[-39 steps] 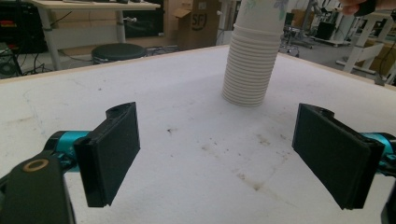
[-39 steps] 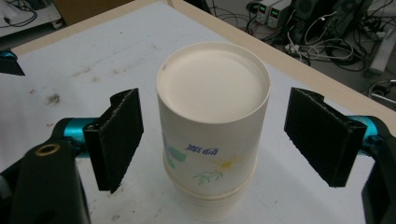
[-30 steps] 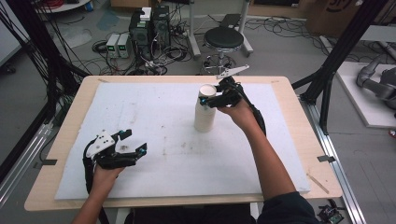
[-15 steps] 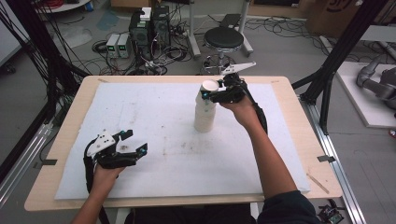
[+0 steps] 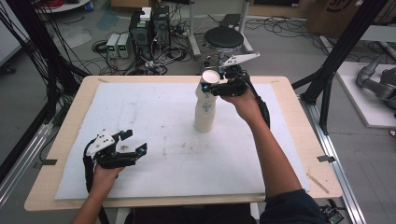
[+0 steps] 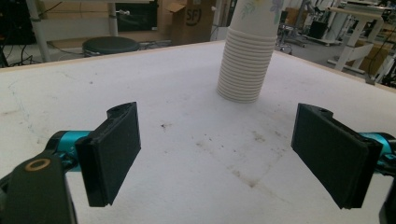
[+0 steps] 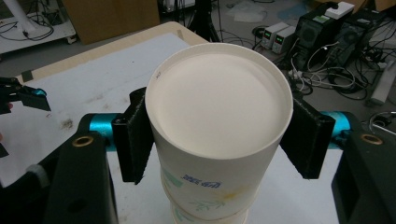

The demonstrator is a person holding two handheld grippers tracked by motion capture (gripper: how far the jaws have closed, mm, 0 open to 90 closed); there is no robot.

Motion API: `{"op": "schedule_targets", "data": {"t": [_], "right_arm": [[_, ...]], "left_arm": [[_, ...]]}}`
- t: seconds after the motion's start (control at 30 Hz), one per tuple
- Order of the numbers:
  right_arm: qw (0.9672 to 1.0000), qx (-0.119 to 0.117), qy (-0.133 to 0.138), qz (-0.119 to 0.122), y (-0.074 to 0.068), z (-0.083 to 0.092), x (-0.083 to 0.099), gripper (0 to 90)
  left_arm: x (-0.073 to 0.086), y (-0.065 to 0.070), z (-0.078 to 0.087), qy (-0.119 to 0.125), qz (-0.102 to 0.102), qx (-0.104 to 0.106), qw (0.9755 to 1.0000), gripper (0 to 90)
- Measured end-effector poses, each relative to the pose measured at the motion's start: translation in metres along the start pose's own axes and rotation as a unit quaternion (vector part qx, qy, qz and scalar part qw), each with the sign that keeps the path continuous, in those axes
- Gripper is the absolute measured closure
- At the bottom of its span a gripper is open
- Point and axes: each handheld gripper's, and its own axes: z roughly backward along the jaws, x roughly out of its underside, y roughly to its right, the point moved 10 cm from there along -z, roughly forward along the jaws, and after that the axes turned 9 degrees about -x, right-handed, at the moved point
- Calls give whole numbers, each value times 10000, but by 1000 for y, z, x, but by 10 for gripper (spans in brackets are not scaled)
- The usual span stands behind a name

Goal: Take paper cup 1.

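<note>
Your right claw (image 7: 219, 140) pinches top paper cup (image 7: 217, 121), both pads on its sides under rim, over stack of cups (image 5: 204, 114) mid surface (image 5: 154, 116). Cup light, thin, easy to squash. Squeeze softly, lift straight. Left claw (image 6: 233, 154) wide open, holding nothing.

Wooden table (image 5: 289, 88), pale rim showing on all sides. A white mat (image 5: 154, 116) covers nearly the whole top, its edges just inside the rim. Mat surface marked with dark specks and faint smudges, thickest around the centre and towards the near left. A stack of paper cups (image 5: 204, 116) stands upright, mouths down, directly on the mat, right of centre, towards the far edge. Short strip of tape (image 5: 102, 80) sits at the table's far left corner.
</note>
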Motion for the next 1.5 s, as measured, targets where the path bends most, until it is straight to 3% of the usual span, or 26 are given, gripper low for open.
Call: {"op": "schedule_targets", "data": {"t": [0.33,0.6,0.73,0.87,0.93,1.07,1.2,1.3,1.5], "right_arm": [[9995,-22,185,252,-17,29,-23,353],[9990,-81,73,423,-35,55,-19,358],[9991,-87,12,408,-39,65,-1,358],[9992,-183,94,334,-44,74,22,360],[9990,-271,117,330,-48,77,35,361],[9988,-350,216,282,-57,81,57,361],[9979,-512,285,260,-68,77,82,361],[9978,-569,182,296,-74,68,102,362],[9972,-660,131,326,-80,58,121,361]], "left_arm": [[-2,0,1,53,-22,-66,10000,157],[-4,7,1,127,45,161,9998,152],[-4,11,2,132,-10,281,9995,152],[-5,13,2,165,2,314,9994,152],[-4,17,1,143,14,474,9988,155],[-3,23,0,142,-67,537,9984,161],[-2,28,-2,106,-108,672,9976,160],[1,31,-4,33,-162,695,9974,160],[3,34,-5,-33,-211,792,9966,171]]}}
